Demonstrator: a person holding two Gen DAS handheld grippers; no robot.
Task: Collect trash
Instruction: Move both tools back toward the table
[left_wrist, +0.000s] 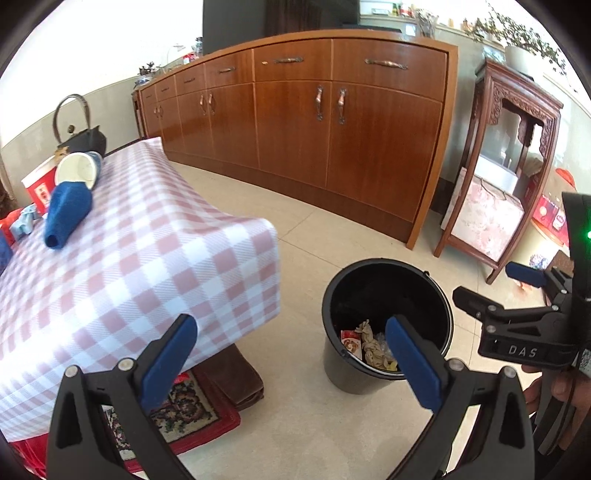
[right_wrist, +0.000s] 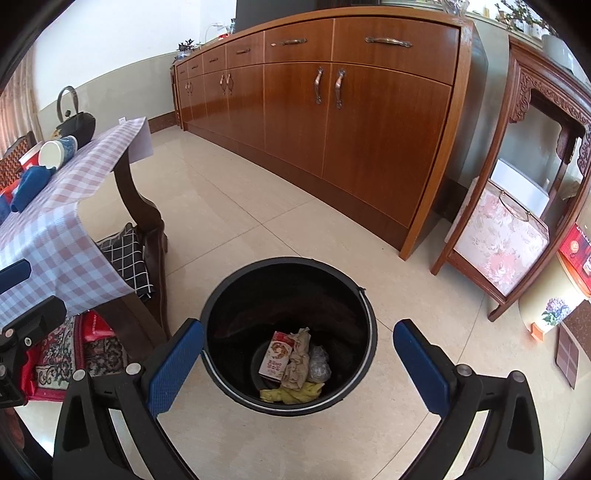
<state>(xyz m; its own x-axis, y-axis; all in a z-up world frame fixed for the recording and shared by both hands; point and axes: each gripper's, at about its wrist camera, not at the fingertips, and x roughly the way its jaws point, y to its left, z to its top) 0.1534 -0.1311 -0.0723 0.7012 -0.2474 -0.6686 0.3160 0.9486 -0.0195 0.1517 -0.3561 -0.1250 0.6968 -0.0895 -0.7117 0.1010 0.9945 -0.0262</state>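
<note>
A home dining room: wooden sideboard (left_wrist: 314, 122), checked tablecloth (left_wrist: 140, 258), teapot (left_wrist: 83, 136).

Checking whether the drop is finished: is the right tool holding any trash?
No, the right tool is open and empty above the black bin.

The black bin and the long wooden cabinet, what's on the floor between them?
Nothing: only bare beige floor tiles lie between the black bin and the wooden cabinet, clearest in the right wrist view.

A: Landmark: long wooden sideboard (right_wrist: 332, 110) against the wall (left_wrist: 92, 48), on pale floor tiles (right_wrist: 229, 206).
B: To its right, a carved dark stand (left_wrist: 517, 122). In front, to the left, a table under a pink checked cloth (left_wrist: 140, 236). Bright daylight.
</note>
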